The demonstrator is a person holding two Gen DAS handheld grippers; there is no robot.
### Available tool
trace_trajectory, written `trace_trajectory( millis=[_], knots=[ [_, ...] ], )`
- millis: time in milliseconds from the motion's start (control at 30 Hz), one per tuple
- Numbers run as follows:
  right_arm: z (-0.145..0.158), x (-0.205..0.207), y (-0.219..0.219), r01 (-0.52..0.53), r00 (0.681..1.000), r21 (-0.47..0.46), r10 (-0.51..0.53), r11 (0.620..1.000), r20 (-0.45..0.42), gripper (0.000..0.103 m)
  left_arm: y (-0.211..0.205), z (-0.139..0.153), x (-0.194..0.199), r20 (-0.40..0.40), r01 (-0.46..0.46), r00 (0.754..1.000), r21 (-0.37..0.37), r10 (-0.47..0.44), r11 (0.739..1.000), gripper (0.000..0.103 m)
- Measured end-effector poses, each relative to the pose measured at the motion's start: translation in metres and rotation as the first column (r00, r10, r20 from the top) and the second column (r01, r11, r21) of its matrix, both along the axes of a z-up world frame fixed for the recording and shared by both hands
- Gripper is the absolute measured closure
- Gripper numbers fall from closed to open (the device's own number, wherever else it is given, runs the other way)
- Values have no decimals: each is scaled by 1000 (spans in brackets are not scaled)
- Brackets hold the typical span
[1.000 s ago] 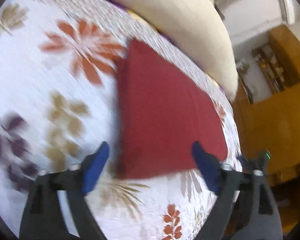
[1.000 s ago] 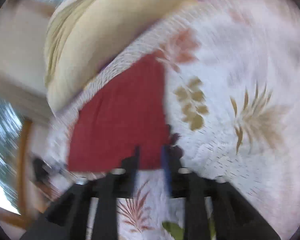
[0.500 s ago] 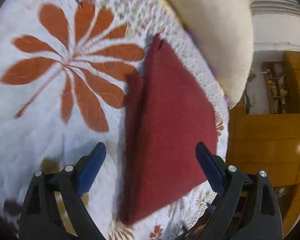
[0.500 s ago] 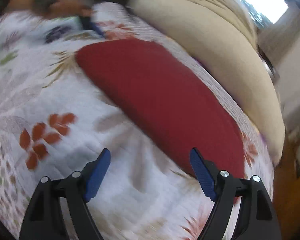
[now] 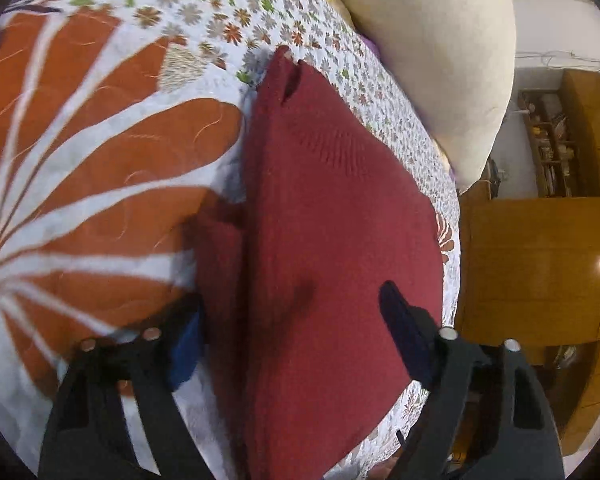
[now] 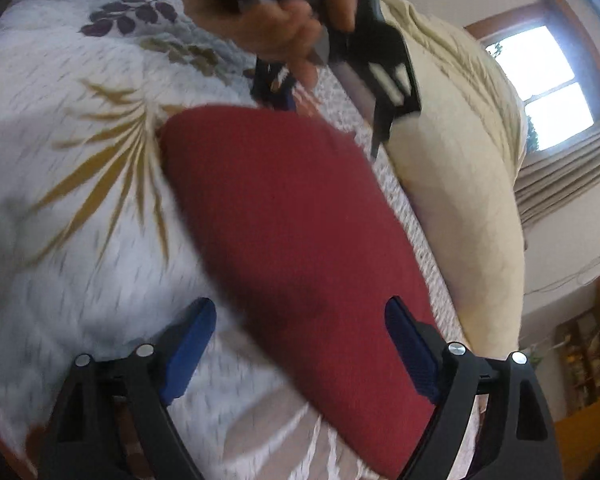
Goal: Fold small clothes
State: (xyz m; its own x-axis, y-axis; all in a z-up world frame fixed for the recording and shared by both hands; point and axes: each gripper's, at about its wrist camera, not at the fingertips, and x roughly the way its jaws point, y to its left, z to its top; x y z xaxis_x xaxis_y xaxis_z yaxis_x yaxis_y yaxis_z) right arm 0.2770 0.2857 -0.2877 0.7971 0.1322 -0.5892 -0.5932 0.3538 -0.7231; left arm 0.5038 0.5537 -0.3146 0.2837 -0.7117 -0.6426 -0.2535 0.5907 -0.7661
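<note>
Quilted floral bedspread [image 5: 112,184], cream pillow [image 5: 432,48] behind. Folded red knit garment [image 5: 332,240] lies flat. Left gripper [image 5: 292,332] and right gripper [image 6: 300,344] hover over it, jaws apart.

My right gripper [image 6: 298,344] hangs wide open over the folded red garment [image 6: 300,240] on the floral bedspread [image 6: 80,200]; a hand [image 6: 268,12] holds the left gripper [image 6: 332,92] at its far end.
</note>
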Motion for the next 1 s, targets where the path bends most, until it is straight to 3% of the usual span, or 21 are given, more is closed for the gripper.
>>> trace_trajectory(
  millis=[367, 467, 500, 533, 567, 700, 833, 1000],
  knots=[
    [3, 39, 42, 21, 999, 55, -24, 998, 40, 21, -19, -8, 38, -41, 73, 997, 38, -71, 997, 26],
    [4, 41, 47, 20, 998, 51, -23, 999, 65, 24, -19, -10, 43, -59, 95, 994, 53, -92, 994, 37],
    [4, 43, 47, 20, 997, 55, -24, 998, 73, 25, -17, -11, 44, -66, 100, 993, 64, -96, 993, 48],
    [2, 44, 48, 23, 997, 61, -27, 998, 70, 29, -16, -11, 44, -73, 99, 993, 72, -94, 992, 63],
    [0, 41, 50, 24, 998, 66, -28, 998, 63, 33, -13, -12, 44, -78, 95, 993, 78, -89, 992, 69],
    [-11, 32, 51, 18, 999, 68, -20, 998, 26, 76, -11, -11, 40, -75, 97, 993, 96, -90, 991, 84],
    [-4, 35, 41, 40, 999, 126, -39, 991, -10, 85, -16, -2, 42, -67, 98, 994, 118, -90, 988, 87],
    [21, 45, 27, 85, 995, 223, -72, 971, -66, 86, -25, 11, 45, -72, 104, 993, 153, -94, 983, 88]
  ],
)
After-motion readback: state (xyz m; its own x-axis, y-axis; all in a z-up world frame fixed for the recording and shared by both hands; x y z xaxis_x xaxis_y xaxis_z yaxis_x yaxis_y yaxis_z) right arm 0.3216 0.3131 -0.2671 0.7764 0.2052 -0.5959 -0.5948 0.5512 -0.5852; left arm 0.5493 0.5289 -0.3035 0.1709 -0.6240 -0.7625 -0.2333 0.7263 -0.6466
